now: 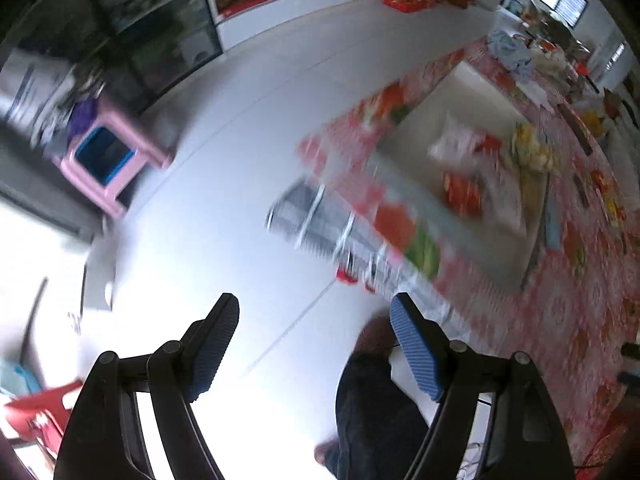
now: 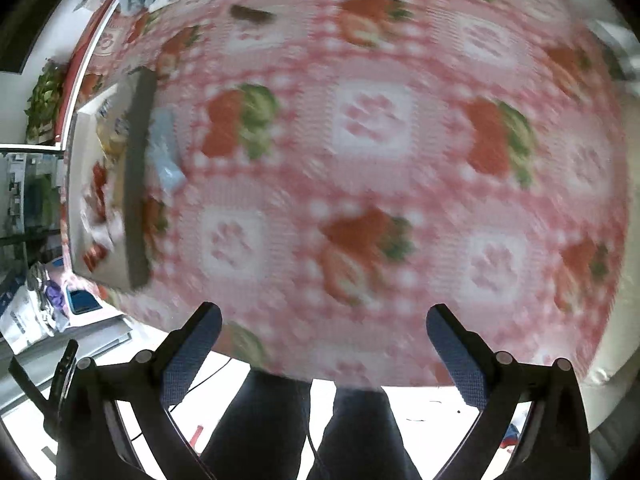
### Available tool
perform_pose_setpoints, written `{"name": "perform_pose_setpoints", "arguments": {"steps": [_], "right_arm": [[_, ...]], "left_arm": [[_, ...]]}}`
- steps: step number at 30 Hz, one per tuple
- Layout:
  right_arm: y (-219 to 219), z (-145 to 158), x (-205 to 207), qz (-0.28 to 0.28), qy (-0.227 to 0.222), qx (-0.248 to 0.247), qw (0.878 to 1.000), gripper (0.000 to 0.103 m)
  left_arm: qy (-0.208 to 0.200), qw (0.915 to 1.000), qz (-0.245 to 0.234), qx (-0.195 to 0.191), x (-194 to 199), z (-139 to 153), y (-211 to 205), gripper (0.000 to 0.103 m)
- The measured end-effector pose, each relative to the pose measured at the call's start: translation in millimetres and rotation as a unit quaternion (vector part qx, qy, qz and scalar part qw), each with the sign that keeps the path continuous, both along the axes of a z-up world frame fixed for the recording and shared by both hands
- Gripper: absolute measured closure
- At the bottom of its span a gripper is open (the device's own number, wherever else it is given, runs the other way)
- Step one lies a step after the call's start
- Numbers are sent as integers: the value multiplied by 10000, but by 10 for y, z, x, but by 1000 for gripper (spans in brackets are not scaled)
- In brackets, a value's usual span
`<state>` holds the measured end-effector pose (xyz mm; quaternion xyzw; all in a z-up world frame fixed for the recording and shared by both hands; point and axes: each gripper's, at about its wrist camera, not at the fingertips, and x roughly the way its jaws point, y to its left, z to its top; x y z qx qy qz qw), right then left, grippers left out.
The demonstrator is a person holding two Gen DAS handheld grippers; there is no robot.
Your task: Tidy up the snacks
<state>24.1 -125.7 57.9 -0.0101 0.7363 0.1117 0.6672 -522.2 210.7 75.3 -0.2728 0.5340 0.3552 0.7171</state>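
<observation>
Both views are motion-blurred. In the left wrist view a shallow grey tray (image 1: pixel 452 236) lies on a table under a red strawberry-print cloth (image 1: pixel 560 320), holding several snack packets: a white and red one (image 1: pixel 460 144), a yellow one (image 1: pixel 532 148) and a red one (image 1: pixel 464 192). My left gripper (image 1: pixel 316 340) is open and empty, above the floor, left of the table and apart from the tray. In the right wrist view my right gripper (image 2: pixel 324 348) is open and empty over the cloth (image 2: pixel 372 120) near the table's front edge. The tray (image 2: pixel 136 184) with its packets is at the far left.
A metal wire stool (image 1: pixel 320 224) stands by the table's edge. A pink stool (image 1: pixel 108 160) and dark glass cabinet (image 1: pixel 152 40) are across the white floor. More snacks and a blue cloth (image 1: pixel 512 48) lie at the table's far end. The person's legs (image 2: pixel 304 432) are below the table edge.
</observation>
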Motion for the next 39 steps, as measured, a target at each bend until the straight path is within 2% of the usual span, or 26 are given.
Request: {"name": "perform_pose_setpoints", "arguments": {"steps": [6,9,12,17,21,24,31,35,39], "right_arm": [[-785,-97,-522,-563,287,-247,9977,0],[-951,3,-634,-781,263,-258,9963,0],[-933,119,-693,-728,142,-320,9967,0],[-548,282,-794,-423,-81,-309,9986,0],[-47,258,-881,-175,-196,-415,9988,0],[404,222,-964,57,-99,-405,9991,0],[1345,231,-1061,722,-326,-421,9960,0],[1530,173,-1156,899,-303,-483,9943,0],[1432,161,-1229,760,-331,-444,9956,0]], "left_arm": [[-31,9997,249,-37,-743,-10,-431,22],[-107,9986,517,-92,-1092,3,-475,22],[-168,9969,758,-161,-1343,-3,-447,22],[-283,9953,920,-134,-1591,22,-296,22],[-431,9940,994,-124,-1767,45,-64,22],[-506,9923,1129,-81,-1980,68,115,22],[-193,9895,1429,-114,-2384,-106,635,22],[-66,9899,1399,-229,-2387,-176,796,22],[68,9953,961,-138,-2142,-93,820,22]]}}
